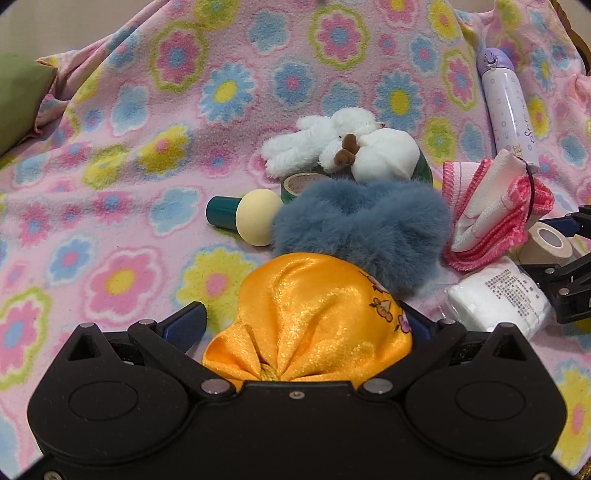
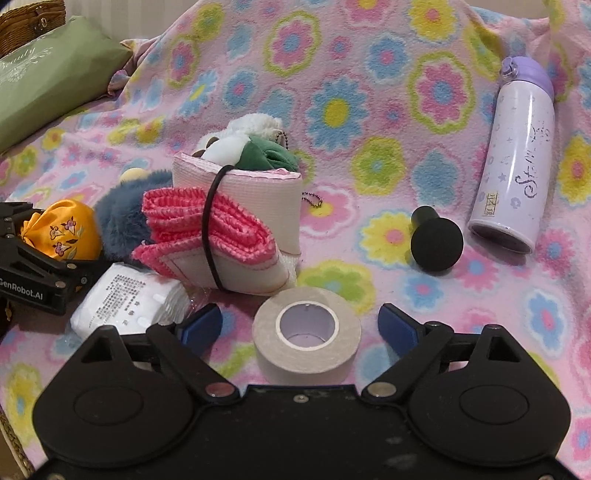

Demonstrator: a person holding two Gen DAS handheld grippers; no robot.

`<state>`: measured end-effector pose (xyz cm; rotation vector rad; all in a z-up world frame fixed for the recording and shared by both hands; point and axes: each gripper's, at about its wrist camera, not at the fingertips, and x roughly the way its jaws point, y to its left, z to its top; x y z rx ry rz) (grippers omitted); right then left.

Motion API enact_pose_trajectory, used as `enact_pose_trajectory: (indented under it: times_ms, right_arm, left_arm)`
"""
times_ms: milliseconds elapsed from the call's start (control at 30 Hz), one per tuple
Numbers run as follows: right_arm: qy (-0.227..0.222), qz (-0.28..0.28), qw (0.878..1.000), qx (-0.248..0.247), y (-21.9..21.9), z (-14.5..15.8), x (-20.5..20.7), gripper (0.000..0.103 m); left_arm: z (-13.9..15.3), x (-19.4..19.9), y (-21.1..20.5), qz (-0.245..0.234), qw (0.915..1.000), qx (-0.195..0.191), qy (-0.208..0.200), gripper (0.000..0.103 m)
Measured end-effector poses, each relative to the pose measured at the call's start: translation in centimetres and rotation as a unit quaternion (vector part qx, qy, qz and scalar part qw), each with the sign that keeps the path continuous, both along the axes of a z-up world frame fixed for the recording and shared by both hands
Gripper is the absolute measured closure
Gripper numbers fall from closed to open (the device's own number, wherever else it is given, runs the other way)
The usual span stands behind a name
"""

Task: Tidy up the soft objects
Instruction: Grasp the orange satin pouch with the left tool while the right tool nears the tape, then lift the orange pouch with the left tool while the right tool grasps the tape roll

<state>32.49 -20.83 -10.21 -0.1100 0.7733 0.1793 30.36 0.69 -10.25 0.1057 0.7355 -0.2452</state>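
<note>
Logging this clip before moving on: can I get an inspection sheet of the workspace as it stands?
Surface: flowered fleece blanket, rumpled.
Job's things: orange satin pouch; blue furry scrunchie; white plush toy; pink cloth bundle bound by a black band; packet of white pads.
Clutter: beige tape roll; lilac bottle lying down; black knob; cream-headed teal knob.
Grippers: left gripper around the pouch; right gripper open, tape roll between its jaws untouched.
Cables: nothing seen.
Surroundings: green cushion, wicker basket.

Flowered pink fleece blanket (image 2: 369,92) covers the surface.
</note>
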Motion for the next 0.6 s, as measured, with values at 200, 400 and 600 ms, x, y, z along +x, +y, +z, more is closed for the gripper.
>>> enact_pose_trajectory:
  times_ms: [200, 400, 600]
  right_arm:
    - [-0.004, -0.004, 1.000, 0.000, -0.01, -0.08, -0.12, 0.011]
    - [-0.005, -0.007, 1.000, 0.004, -0.07, -0.09, -0.09, 0.011]
    - [-0.007, -0.008, 1.000, 0.004, -0.07, -0.14, -0.13, 0.011]
  left_arm:
    - [0.02, -0.05, 0.04, 0.000, 1.0000, 0.000, 0.000, 0.002]
    - [0.09, -0.02, 0.04, 0.004, 1.0000, 0.000, -0.004, 0.002]
    - [0.09, 0.03, 0.01, 0.006, 1.0000, -0.001, -0.004, 0.002]
